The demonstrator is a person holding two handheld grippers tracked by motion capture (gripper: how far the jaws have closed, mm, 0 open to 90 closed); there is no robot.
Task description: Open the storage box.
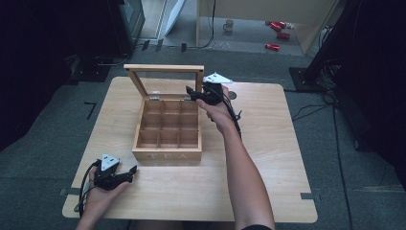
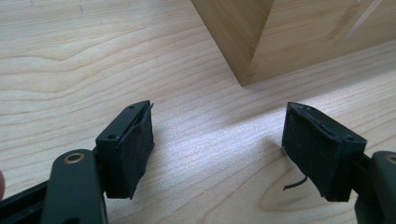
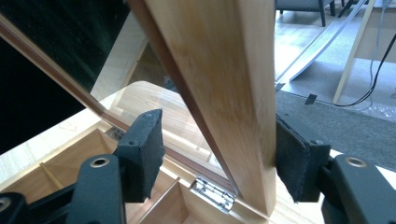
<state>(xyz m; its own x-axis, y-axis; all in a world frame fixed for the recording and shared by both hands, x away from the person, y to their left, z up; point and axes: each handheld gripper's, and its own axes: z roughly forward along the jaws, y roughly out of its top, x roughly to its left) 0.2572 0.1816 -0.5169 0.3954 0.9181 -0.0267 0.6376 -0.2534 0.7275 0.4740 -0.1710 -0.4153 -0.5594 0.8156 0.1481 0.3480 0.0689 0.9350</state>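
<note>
A wooden tea box [image 1: 167, 130] with several empty compartments stands on the table, its glass-paned lid [image 1: 165, 76] raised upright. My right gripper [image 1: 194, 93] is at the lid's right side, open. In the right gripper view its jaws straddle the lid's wooden side rail [image 3: 219, 70]: the right pad [image 3: 294, 158] touches the rail's outer edge, and the left pad [image 3: 142, 149] stands apart on the glass side. A metal hinge [image 3: 212, 191] shows below. My left gripper [image 1: 128, 173] rests open and empty near the table's front left, pointing at the box's front corner [image 2: 254, 42].
The light wooden table [image 1: 268, 143] has bare room to the right of and in front of the box. Beyond the table, red cans [image 1: 277, 28] and a mug [image 1: 229, 25] lie on the floor. Dark equipment and cables flank both sides.
</note>
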